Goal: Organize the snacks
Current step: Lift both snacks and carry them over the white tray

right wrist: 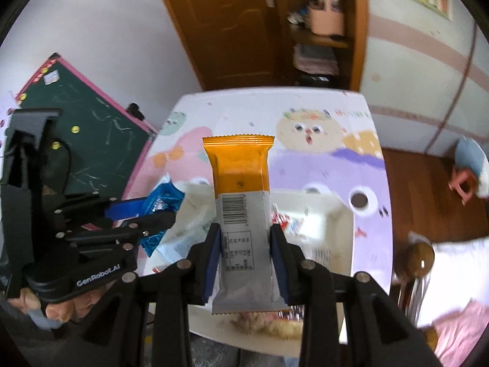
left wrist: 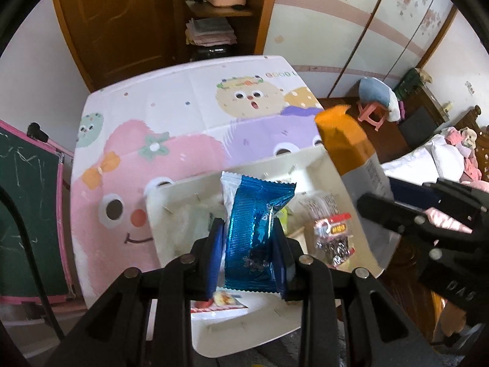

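Left wrist view has the left gripper [left wrist: 249, 244] clamped on a blue snack packet [left wrist: 255, 232] standing lengthwise above the white tray [left wrist: 308, 159], while the right gripper [right wrist: 246, 253] pinches an orange-and-grey bar [right wrist: 241, 214], long axis forward, over the same tray

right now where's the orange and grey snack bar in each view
Left wrist view: the orange and grey snack bar is at the right, tilted, held by the right gripper above the white tray.
Right wrist view: the bar stands centre frame, clamped in the right gripper.
Shared landmark: the blue wrapper in the left gripper.
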The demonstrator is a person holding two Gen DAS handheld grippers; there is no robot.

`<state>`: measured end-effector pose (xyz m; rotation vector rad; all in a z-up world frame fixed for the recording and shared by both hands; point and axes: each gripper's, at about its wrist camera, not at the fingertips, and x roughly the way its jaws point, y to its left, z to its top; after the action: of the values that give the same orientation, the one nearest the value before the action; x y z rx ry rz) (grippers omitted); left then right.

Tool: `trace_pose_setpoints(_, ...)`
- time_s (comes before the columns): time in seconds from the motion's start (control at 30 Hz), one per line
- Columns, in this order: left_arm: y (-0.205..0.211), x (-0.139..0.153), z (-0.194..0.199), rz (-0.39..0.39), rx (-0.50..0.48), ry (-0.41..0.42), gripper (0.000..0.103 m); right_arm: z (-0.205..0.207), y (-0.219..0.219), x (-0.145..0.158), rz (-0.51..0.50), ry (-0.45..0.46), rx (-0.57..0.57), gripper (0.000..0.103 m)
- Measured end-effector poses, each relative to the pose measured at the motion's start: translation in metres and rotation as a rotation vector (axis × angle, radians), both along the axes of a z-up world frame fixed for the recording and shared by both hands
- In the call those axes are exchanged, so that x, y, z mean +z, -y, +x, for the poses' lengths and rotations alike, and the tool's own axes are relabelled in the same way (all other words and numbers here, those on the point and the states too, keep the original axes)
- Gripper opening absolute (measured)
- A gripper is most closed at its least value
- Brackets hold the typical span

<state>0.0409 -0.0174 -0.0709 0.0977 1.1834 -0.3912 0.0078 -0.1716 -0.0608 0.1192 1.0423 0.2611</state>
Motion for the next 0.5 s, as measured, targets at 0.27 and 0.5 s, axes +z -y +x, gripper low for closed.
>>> trace_pose_setpoints(0.27, 0.014, -0.029, -0.009, 0.036, -0.001, -0.050, 0.027, -0.019, 0.003, -0.039, -0.009, -0.107, -0.036, 0.033)
trace_pose_setpoints(0.5, 0.014, -0.036, -0.009, 0.065, 0.013, -0.049, 0.028, -0.020, -0.002, -0.049, -0.036, -0.115, -0.039, 0.034)
